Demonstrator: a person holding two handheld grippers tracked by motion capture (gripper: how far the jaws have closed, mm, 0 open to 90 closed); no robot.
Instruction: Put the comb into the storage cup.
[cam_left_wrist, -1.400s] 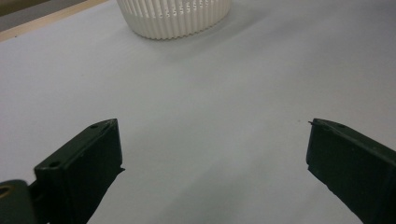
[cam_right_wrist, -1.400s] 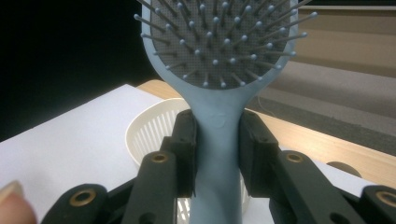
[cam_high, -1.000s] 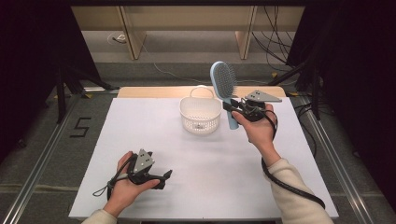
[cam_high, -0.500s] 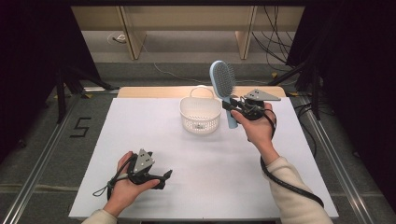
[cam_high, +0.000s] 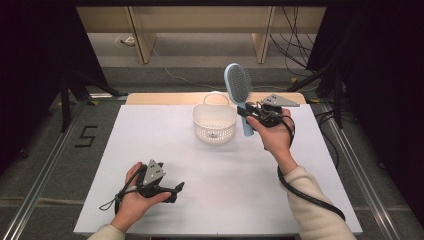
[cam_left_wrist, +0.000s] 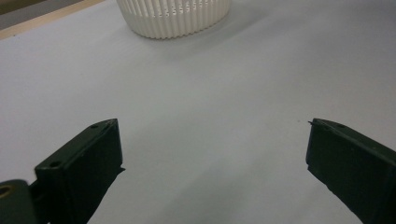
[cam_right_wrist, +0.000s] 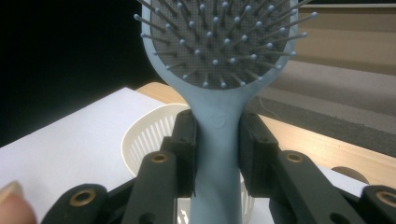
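My right gripper (cam_high: 248, 111) is clamped on the handle of a pale blue plastic paddle hairbrush (cam_high: 238, 86), and I hold it upright in the air just to the right of the round white slatted plastic basket (cam_high: 214, 123), with its bristled head above the basket's rim. In the right gripper view both black jaws press the handle's sides, and the basket sits behind and below. My left gripper (cam_high: 174, 190) rests on the white worktop (cam_high: 240, 185) well nearer me than the basket, its jaws wide apart with nothing between them
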